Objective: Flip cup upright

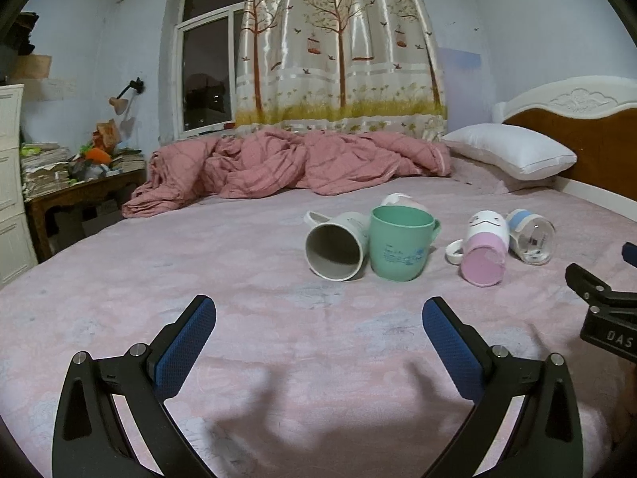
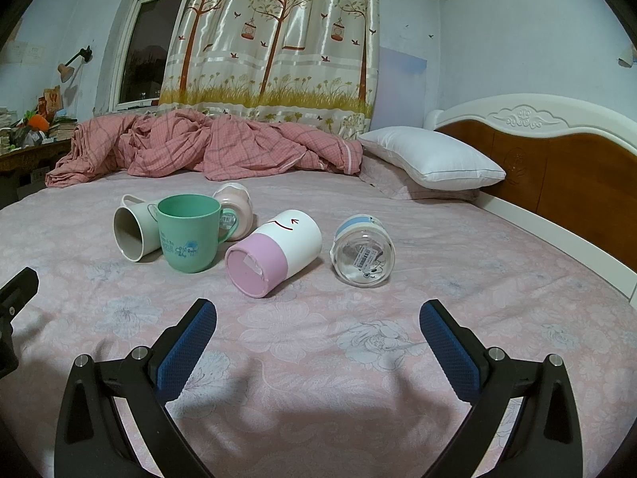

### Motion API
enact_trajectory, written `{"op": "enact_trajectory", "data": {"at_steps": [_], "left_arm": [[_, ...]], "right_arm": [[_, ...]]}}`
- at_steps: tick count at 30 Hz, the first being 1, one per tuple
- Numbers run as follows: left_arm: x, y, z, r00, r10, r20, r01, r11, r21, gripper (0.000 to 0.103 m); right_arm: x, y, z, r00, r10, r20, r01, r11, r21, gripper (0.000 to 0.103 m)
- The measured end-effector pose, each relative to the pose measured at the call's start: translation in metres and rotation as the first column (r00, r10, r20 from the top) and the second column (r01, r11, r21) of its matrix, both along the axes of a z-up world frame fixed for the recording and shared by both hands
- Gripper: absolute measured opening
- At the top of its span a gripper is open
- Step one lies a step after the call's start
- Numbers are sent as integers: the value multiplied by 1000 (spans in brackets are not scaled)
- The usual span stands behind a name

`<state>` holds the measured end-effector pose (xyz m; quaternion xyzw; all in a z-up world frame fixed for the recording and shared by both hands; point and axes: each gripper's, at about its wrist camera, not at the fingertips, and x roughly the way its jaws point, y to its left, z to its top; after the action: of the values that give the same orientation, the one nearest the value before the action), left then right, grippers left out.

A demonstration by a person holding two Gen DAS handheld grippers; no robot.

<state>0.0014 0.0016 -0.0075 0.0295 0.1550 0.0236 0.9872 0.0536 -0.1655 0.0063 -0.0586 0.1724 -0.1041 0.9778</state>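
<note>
Pink sheet (image 2: pixel 318 358): soft bedding under all the cups, and I judge it poor footing for anything set upright.
Left claw (image 1: pixel 318 314): I hold it wide and empty, low over the sheet.
Right claw (image 2: pixel 318 314): also wide, gripping nothing; its frame shows at the right edge of the left view.
Green cup (image 1: pixel 400 247): already upright, ahead of the left claw and slightly right.
Grey cup (image 1: pixel 336 245): on its side, mouth toward the left claw, touching the green cup's left flank; handle on the far side.
Pink cup (image 2: pixel 274 253): on its side just ahead of the right claw and left of its centre line, base facing me.
Glass cup (image 2: pixel 362 251): on its side ahead of the right claw, base toward me, a little apart from the pink cup.
Far cup (image 2: pixel 235 209): lying behind the green cup, mostly hidden.
Step in hand: I judge the approach has not begun; four cups remain down.
Method: I would take the pink cup with the right claw, pads (image 2: pixel 187 352) across the body near mid-length, lift clear before rotating, then set the base down flat.
Risk: round bodies may roll on contact; a release on soft sheet may tip.
</note>
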Motion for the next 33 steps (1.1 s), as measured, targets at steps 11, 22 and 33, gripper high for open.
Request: {"op": "enact_trajectory", "data": {"at_steps": [11,22,33], "left_arm": [[-1,3,2,1000,-17,-7,17,1000,2,103],[-1,-2,2,1000,-16,-9,17,1000,13,103],[-1,-2,2,1000,-16,-9,16,1000,13,103]], "right_arm": [[3,-1,-1,1000,0,-3,0,1000,-1,103],[3,-1,-1,1000,0,-4,0,1000,-1,103],[1,-1,-1,1000,0,-6,0,1000,0,103]]}}
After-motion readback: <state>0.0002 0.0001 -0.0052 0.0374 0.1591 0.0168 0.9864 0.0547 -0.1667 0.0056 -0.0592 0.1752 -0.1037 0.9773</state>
